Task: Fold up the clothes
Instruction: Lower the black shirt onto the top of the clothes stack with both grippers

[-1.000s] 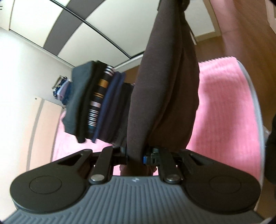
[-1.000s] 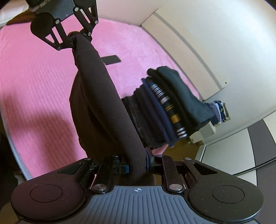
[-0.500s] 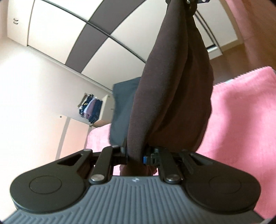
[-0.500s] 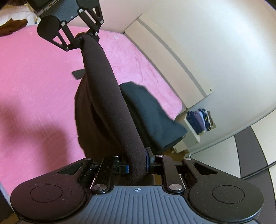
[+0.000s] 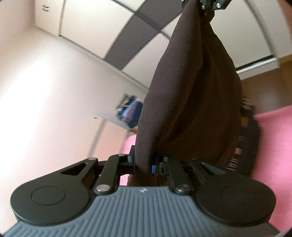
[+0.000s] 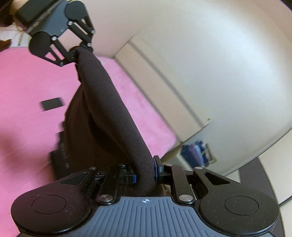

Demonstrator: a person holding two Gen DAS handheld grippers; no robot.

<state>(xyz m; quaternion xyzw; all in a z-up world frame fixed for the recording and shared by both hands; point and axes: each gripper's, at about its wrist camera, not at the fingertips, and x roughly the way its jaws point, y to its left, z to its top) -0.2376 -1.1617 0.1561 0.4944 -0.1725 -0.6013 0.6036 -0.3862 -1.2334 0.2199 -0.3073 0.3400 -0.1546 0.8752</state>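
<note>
A dark brown garment (image 5: 191,94) hangs stretched between my two grippers above a pink bed (image 6: 27,87). My left gripper (image 5: 144,164) is shut on one end of it; it also shows in the right wrist view (image 6: 77,52). My right gripper (image 6: 145,175) is shut on the other end; it shows at the top of the left wrist view (image 5: 204,7). The cloth (image 6: 102,102) sags in a fold below the taut edge.
A stack of folded dark and striped clothes (image 5: 244,138) lies on the bed, mostly hidden behind the garment. A small black flat object (image 6: 51,103) lies on the bed. A wall shelf with folded clothes (image 6: 197,153) and wardrobe doors (image 5: 138,36) stand beyond.
Both grippers have swung, still holding the garment. The views now show more wall and wardrobe, and the folded stack has slid behind the garment. The frames are motion-blurred.
</note>
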